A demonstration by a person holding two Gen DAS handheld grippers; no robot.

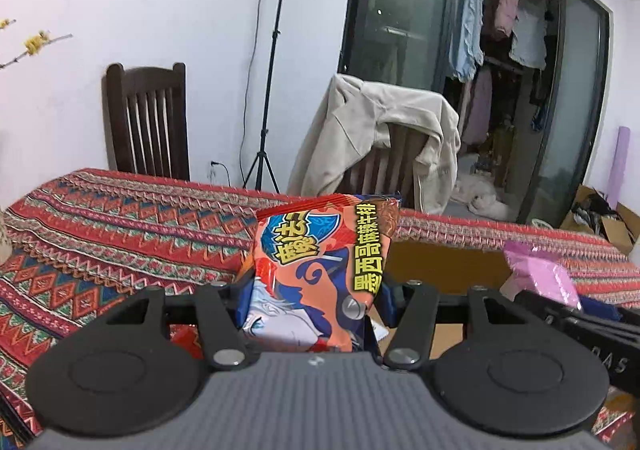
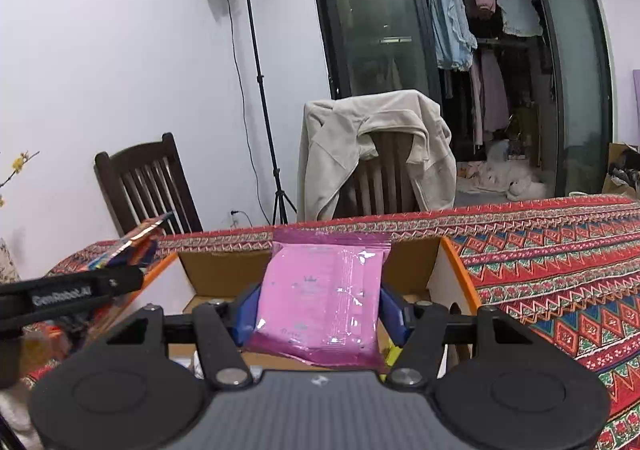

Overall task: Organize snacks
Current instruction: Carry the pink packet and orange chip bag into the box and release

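Observation:
My left gripper point(image 1: 312, 302) is shut on an orange and blue snack bag point(image 1: 320, 270), held upright above the patterned table. My right gripper point(image 2: 320, 314) is shut on a pink snack bag point(image 2: 320, 298), held over an open cardboard box point(image 2: 448, 274) with orange edges. The pink bag also shows at the right of the left wrist view point(image 1: 540, 274). The orange bag and the left gripper point(image 2: 80, 290) show at the left of the right wrist view. The box's inside is mostly hidden behind the pink bag.
The table carries a red patterned cloth point(image 1: 100, 234). A dark wooden chair point(image 1: 148, 122) and a chair draped with a beige jacket point(image 2: 372, 146) stand behind it. A light stand point(image 2: 256, 70) is by the wall. Glass doors point(image 2: 560, 70) lie beyond.

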